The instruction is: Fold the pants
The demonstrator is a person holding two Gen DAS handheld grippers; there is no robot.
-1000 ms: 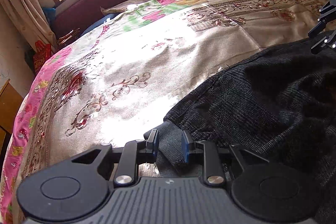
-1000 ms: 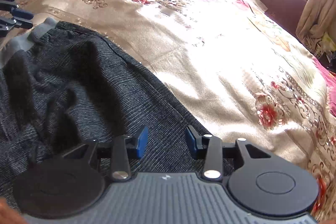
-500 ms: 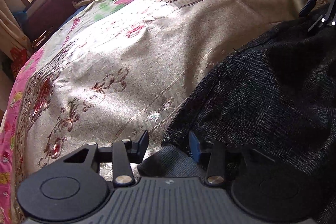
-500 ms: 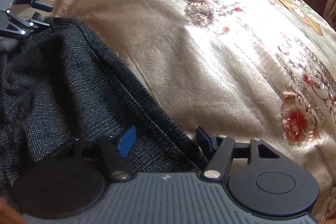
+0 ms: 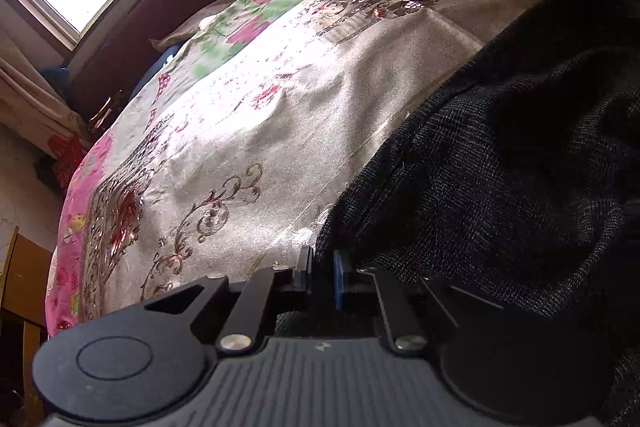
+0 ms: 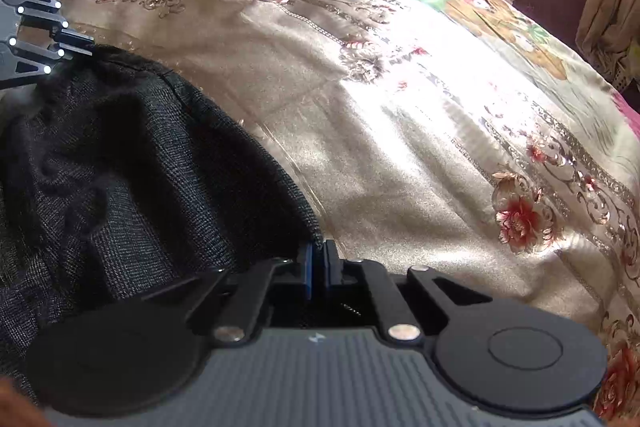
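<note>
Gripping dark pants [image 5: 500, 167] edge with both grippers, cloth bunched between them on the bedspread [image 5: 260, 131].
Left gripper [image 5: 322, 273] closing on fabric; right gripper [image 6: 319, 269] clamped on a thin hem. Lift unevenly and it probably slips.

No readable text, label, brand or number shows in either view

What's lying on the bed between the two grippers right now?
Only the dark pants span the stretch from the right gripper to the left gripper, bunched in folds on the bedspread; the right wrist view shows it.
</note>
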